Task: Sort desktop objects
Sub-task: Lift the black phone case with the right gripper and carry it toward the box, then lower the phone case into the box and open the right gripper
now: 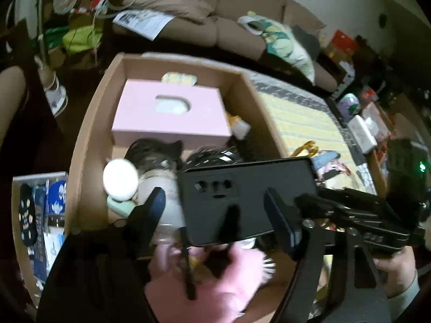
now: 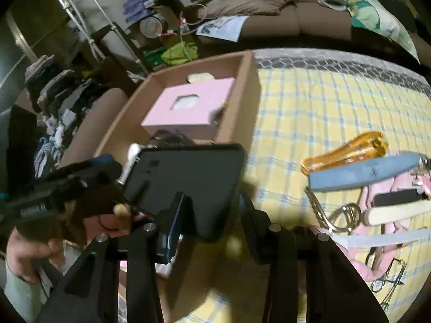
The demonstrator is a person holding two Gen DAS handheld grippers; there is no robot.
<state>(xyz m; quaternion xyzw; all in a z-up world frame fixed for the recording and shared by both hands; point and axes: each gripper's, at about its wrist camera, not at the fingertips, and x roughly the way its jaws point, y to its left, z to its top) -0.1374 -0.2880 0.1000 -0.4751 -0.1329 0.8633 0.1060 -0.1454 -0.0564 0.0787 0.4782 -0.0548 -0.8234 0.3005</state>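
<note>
Phone case [image 2: 183,185] held over cardboard box [image 2: 242,102] on checked tablecloth [image 2: 309,102].
Lower centre, right wrist view: right gripper [image 2: 212,215] clamped on the near edge of the black phone case, which hangs above the box's near end. Left wrist view: left gripper [image 1: 215,210] with jaws apart, one finger to each side of the case, no pad clearly pressing it. Mid frame: pink tissue box [image 1: 172,113] inside the cardboard box. Right of frame: orange bottle [image 2: 347,150], blue nail file [image 2: 361,172] lying on the cloth.
</note>
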